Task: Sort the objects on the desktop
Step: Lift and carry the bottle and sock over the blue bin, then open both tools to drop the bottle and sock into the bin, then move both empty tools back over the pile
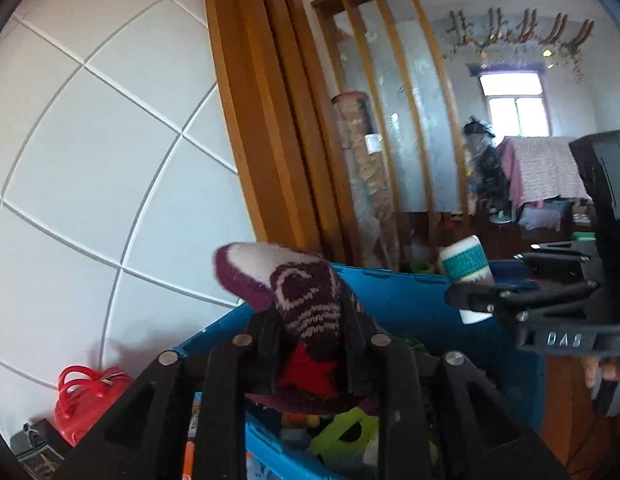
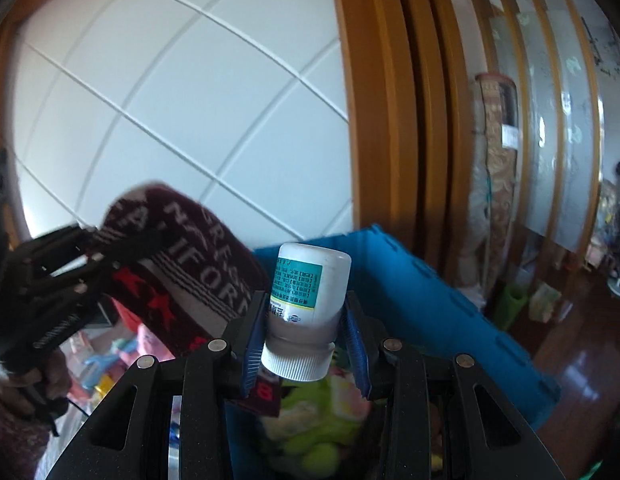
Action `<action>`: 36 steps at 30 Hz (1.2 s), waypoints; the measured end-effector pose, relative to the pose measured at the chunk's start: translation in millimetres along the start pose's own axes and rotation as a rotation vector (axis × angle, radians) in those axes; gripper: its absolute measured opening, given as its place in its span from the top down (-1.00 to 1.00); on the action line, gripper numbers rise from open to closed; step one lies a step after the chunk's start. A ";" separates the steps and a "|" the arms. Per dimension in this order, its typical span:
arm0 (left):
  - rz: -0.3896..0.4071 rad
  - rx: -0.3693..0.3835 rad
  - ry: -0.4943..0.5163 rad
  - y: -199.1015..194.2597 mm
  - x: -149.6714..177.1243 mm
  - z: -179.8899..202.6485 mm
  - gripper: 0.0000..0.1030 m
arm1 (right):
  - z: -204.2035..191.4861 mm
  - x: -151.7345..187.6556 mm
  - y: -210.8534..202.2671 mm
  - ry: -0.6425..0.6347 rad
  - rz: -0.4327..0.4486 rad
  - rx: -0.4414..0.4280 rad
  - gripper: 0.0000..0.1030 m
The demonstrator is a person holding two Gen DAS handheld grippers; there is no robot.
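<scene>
Both claws hang above the blue crate (image 1: 409, 300), each tilted a little downward toward it, the left one on the crate's left side and the right one on its right.

The left claw (image 1: 310, 320) has a maroon knitted sock (image 1: 294, 300) between its fingers; the sock's pale toe sticks up past the fingertips and its red-starred part hangs down toward the crate. The fingers flank the sock closely, but whether they press it cannot be told.

The right claw (image 2: 306, 320) is clenched on a white medicine bottle (image 2: 306, 292) with a teal label, held upside down so the ribbed cap points back toward the camera, above the crate's open top.

The left wrist view alone shows a red bag (image 1: 86, 396) by the tiled wall left of the crate, and a window far behind it. The right wrist view alone shows the lettering on the sock, the blue pads (image 2: 355, 344) against the bottle, and the hand (image 2: 50, 376) gripping the left claw's handle.
</scene>
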State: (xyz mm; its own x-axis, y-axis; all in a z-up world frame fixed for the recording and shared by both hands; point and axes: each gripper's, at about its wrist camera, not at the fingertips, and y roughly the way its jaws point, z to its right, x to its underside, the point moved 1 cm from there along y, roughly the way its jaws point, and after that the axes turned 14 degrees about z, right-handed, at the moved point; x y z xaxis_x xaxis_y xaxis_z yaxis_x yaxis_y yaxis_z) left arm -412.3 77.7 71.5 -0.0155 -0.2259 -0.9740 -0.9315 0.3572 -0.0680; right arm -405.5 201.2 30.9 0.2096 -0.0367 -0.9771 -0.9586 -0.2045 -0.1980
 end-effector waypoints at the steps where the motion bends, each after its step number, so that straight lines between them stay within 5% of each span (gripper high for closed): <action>1: -0.010 -0.028 0.004 14.2 -3.8 3.8 0.02 | 10.4 0.5 7.4 0.013 -0.017 0.014 0.27; 2: -0.018 -0.054 0.003 26.7 -7.4 5.5 -0.22 | 18.0 -0.1 16.3 0.019 -0.029 0.030 0.25; 3: -0.011 -0.093 0.002 32.3 -10.7 7.4 -0.73 | 25.4 -0.3 25.3 0.023 -0.042 0.045 0.04; 4: 0.009 -0.136 0.000 37.9 -15.5 7.5 -1.00 | 35.5 -0.5 30.3 0.038 -0.053 0.062 -0.34; 11: 0.040 -0.224 -0.010 39.7 -29.8 7.4 -1.00 | 65.3 -4.3 11.6 0.103 0.016 0.038 -0.46; 20: 0.051 -0.339 0.023 -7.1 7.8 26.6 -1.00 | 55.9 13.0 -20.0 0.093 0.080 -0.036 -0.53; 27: 0.060 -0.433 0.037 -53.6 40.7 33.5 -1.00 | 39.5 34.6 -41.3 0.081 0.076 -0.088 -0.60; 36: 0.037 -0.565 0.037 -126.1 71.1 -5.7 -1.00 | -17.6 41.0 -58.1 0.060 0.068 -0.140 -0.61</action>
State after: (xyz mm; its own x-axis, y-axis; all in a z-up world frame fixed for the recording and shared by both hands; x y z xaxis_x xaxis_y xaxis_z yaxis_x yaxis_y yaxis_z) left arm -298.0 11.5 12.1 -0.0554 -0.2581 -0.9645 -0.9797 -0.1722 0.1023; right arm -337.9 194.3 3.7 0.1599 -0.1129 -0.9807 -0.9359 -0.3332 -0.1143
